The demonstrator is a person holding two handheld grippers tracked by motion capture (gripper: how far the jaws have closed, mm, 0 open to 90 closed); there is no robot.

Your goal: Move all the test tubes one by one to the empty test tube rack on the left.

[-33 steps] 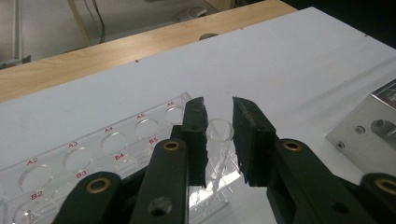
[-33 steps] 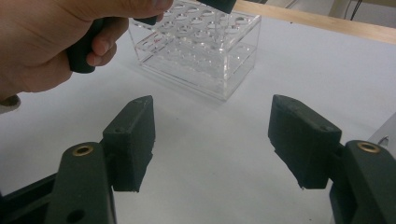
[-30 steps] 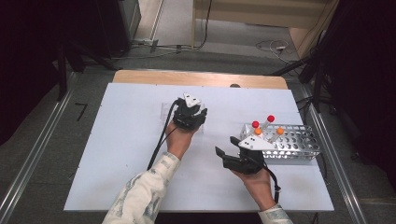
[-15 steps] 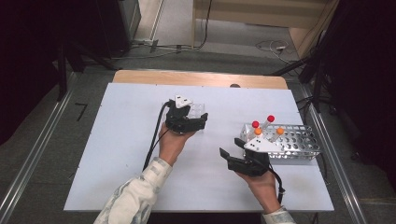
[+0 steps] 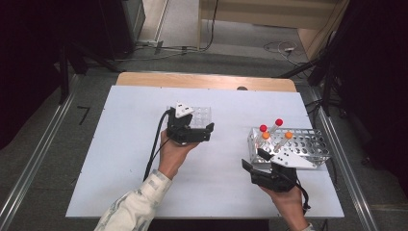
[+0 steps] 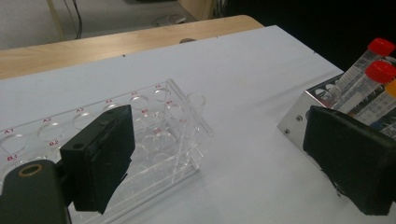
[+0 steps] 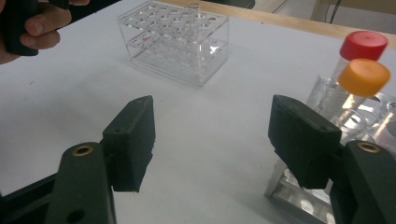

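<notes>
High view: left gripper [image 5: 206,131] sits over the clear acrylic tube rack [image 5: 201,115], jaws just sprung apart, empty. Right gripper [image 5: 251,161], at five o'clock on the counter [image 5: 120,159], gapes empty beside the metal tube rack [image 5: 308,144]. Left gripper view: clear rack at nine o'clock.

Clear rack [image 5: 197,117] mid-table [image 5: 120,159], one tube [image 7: 194,10] in it. Metal rack [image 5: 308,144] to its right w/ four capped tubes [image 5: 270,133] at left end.
</notes>
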